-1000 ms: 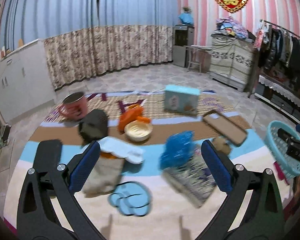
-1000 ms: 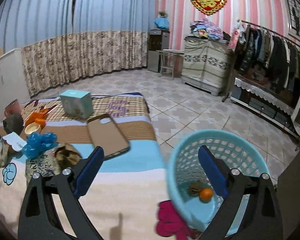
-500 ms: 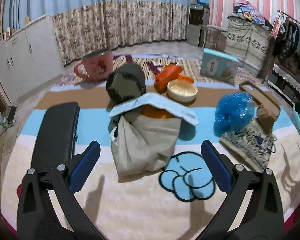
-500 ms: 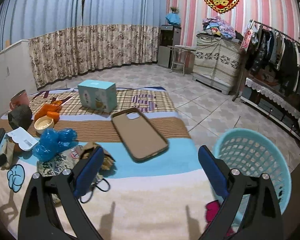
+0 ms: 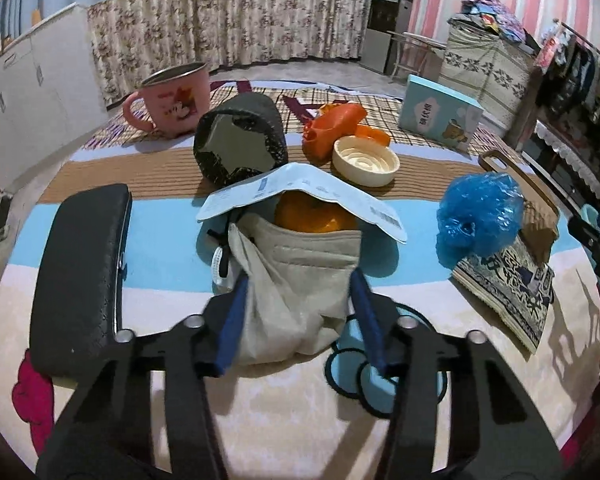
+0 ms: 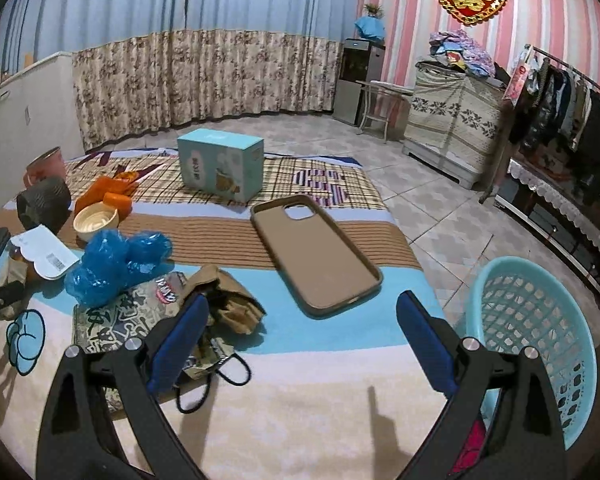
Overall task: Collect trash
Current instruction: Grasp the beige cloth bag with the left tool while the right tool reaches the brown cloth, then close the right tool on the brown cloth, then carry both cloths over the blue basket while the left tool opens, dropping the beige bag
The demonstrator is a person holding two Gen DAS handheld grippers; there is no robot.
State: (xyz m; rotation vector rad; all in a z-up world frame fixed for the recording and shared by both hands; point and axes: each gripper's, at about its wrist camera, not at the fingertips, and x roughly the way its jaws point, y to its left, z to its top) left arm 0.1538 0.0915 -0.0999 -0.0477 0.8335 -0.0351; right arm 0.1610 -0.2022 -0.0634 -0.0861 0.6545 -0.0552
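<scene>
A beige face mask (image 5: 296, 272) lies crumpled on the striped blanket (image 5: 160, 248), with an orange (image 5: 314, 216) and a white paper slip (image 5: 300, 192) just behind it. My left gripper (image 5: 298, 280) is closing on the mask, its blue pads against both sides of the cloth. My right gripper (image 6: 302, 308) hovers open over the blanket with nothing between its fingers. It sits between a brown crumpled wrapper (image 6: 224, 300) and the light blue trash basket (image 6: 540, 320) on the floor. A blue plastic bag (image 6: 112, 264) lies on a patterned pouch (image 6: 112, 320).
A black case (image 5: 80, 280) lies left of the mask. Behind it are a pink mug (image 5: 172, 100), a dark crumpled lump (image 5: 240, 148), orange scraps (image 5: 332, 124), a cream lid (image 5: 366, 160) and a teal box (image 6: 220, 164). A brown phone case (image 6: 316, 252) lies by the blanket's right edge.
My left gripper dropped toward the mask and its jaws came in from wide open onto the cloth. The right gripper swung left, from over the basket to over the blanket.
</scene>
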